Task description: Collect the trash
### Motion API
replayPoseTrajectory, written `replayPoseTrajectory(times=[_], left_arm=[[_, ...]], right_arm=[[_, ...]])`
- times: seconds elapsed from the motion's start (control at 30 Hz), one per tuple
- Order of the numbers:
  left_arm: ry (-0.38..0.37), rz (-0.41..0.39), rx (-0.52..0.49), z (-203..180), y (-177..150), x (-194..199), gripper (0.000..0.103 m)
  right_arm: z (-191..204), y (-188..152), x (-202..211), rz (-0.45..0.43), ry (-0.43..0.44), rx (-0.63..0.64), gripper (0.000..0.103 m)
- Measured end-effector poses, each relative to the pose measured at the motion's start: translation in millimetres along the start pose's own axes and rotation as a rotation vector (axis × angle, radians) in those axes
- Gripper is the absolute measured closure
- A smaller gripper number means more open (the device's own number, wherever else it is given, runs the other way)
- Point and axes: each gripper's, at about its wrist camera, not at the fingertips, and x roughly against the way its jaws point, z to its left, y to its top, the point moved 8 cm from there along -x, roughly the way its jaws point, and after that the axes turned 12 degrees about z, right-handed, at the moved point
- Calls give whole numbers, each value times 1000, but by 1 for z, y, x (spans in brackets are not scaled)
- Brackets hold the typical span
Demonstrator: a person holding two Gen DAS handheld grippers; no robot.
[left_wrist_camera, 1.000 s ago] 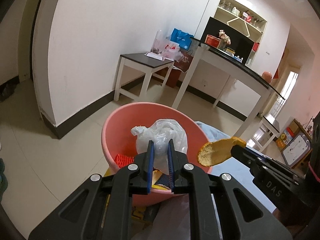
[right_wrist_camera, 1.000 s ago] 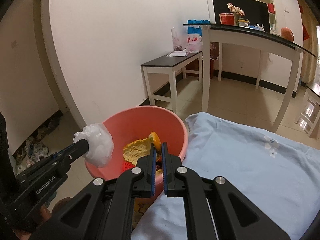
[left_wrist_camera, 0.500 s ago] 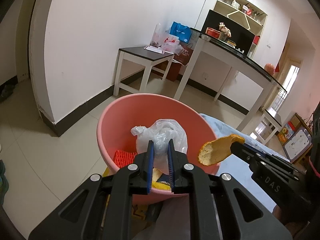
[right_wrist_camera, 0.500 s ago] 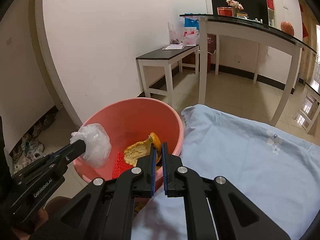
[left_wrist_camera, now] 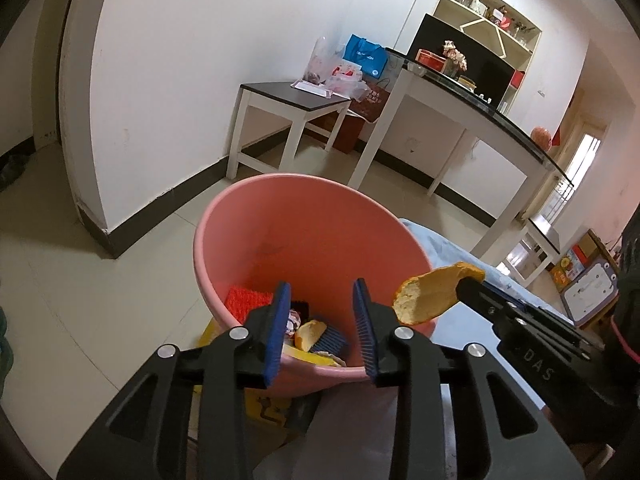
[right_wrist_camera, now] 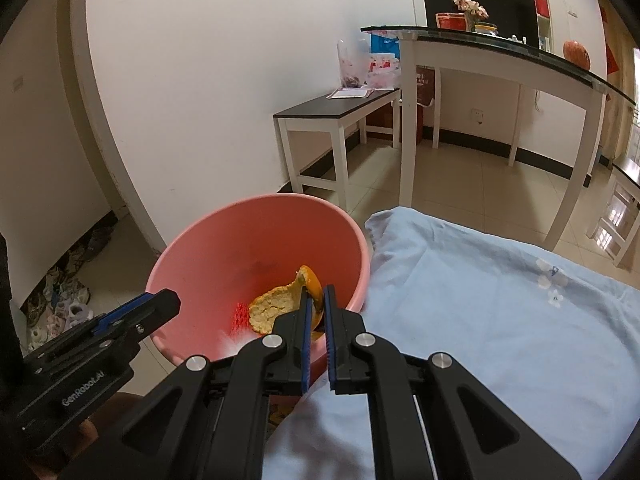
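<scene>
A pink bucket (left_wrist_camera: 280,216) stands on the floor beside a bed with a light blue sheet (right_wrist_camera: 480,312). My left gripper (left_wrist_camera: 322,300) is open and empty over the bucket's near rim. Inside the bucket lie a red scrubber (left_wrist_camera: 244,300), an orange peel piece (left_wrist_camera: 310,330) and other scraps. My right gripper (right_wrist_camera: 316,304) is shut on an orange peel (right_wrist_camera: 280,304) and holds it over the bucket (right_wrist_camera: 224,240). That peel also shows in the left wrist view (left_wrist_camera: 428,292). The left gripper's fingers (right_wrist_camera: 136,312) show in the right wrist view.
A low dark-topped side table (left_wrist_camera: 292,100) with bags stands by the white wall. A tall black-topped counter (left_wrist_camera: 480,120) stands behind it. Shoes (right_wrist_camera: 60,308) lie on the floor at the left. A yellow box (left_wrist_camera: 264,404) sits under the bucket.
My left gripper has opened and the crumpled plastic bag it held is gone from the jaws. The right gripper still holds the orange peel over the bucket.
</scene>
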Motion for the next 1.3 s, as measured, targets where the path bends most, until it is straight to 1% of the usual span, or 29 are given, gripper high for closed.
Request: replayPoseTrajectory(times=[0.07,0.13,0.17,0.2,0.23,0.43,0.5,0.53,0.63,0.73,1.0,1.13,1.2,1.3], left_arm=[[-5,-2,-4,0,-1,2,70],[-7,-3,-11,-1,-3,4,70],[-7,-3,-13,-2,-4,4,70],[-7,-2,-13,-2,-4,5,70],[-8,-1,-15,-2,-5,5,70],[-2,-1,-12,-2,-7,8,70],[1,1,-15,-3,-9,9,70],[3,1,-16,-3,-10,10,70],[11,5,-30,-7,-13,12,70],[22,13,-50,-11,-16,14,70],[42,10,-84,-27,-25,25,70],[45,6,-89,-36,-29,31,70],[50,-5,-98,-40,-31,36,70],[63,-20,-116,-46,-34,43,70]], right_arm=[[1,0,0,3,3,0,96],[2,-1,-1,7,11,2,93],[3,-1,-1,7,10,4,88],[3,-1,0,5,11,5,81],[3,-1,1,1,14,5,78],[4,-5,7,-5,19,14,76],[4,-7,10,-10,23,11,65],[3,-7,11,-12,25,10,63],[3,-12,18,-15,43,11,60],[3,-18,25,-20,62,7,54],[-2,-39,50,-32,110,-10,47],[-5,-48,63,-45,111,-7,43],[-6,-51,69,-52,108,-8,39],[-8,-56,76,-60,108,-12,36]])
